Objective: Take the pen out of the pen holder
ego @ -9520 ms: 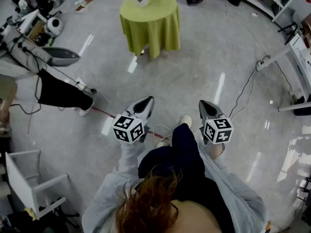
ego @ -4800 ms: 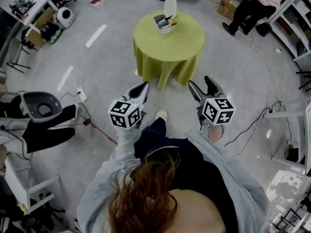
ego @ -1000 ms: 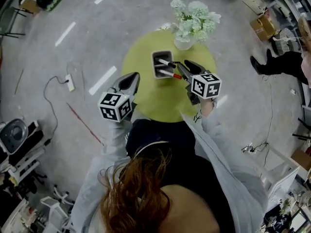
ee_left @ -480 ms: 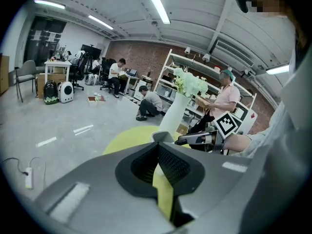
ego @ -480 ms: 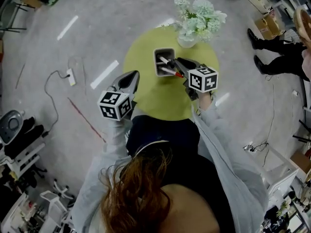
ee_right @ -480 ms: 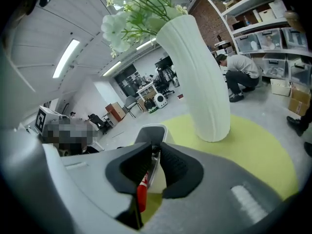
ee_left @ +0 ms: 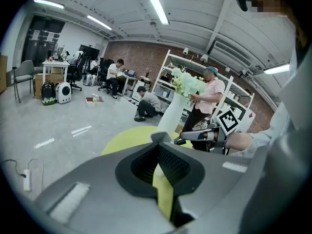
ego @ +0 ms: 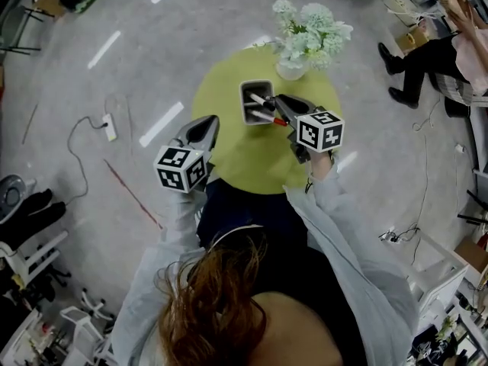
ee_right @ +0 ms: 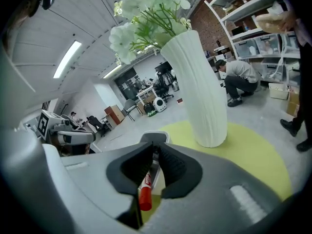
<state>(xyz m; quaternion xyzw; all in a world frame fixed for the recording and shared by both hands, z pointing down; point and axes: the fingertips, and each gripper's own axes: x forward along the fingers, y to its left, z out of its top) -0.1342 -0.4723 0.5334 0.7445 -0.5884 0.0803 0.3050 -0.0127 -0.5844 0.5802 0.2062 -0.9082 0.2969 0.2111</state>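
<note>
A grey rectangular pen holder (ego: 245,104) stands on the round yellow-green table (ego: 244,158), with two pens leaning out of it. My right gripper (ego: 280,107) reaches in from the right. Its jaws are closing on the white pen with a red cap (ego: 268,118), which lies between the pads. In the right gripper view that pen (ee_right: 145,191) runs down between the jaws of the right gripper (ee_right: 156,152), in front of the holder (ee_right: 155,136). My left gripper (ego: 207,120) hovers over the table's left edge, shut and empty. In its own view the left gripper (ee_left: 157,147) faces the holder (ee_left: 160,136).
A white ribbed vase (ego: 292,67) with pale flowers (ego: 309,29) stands just behind the holder, close to the right gripper; the vase (ee_right: 200,96) looms on the right. People stand at the far right (ego: 427,52). A cable and power strip (ego: 109,126) lie on the floor at the left.
The right gripper's jaws have narrowed round the red-capped pen at the holder, and it shifted slightly. The left gripper has stayed put.
</note>
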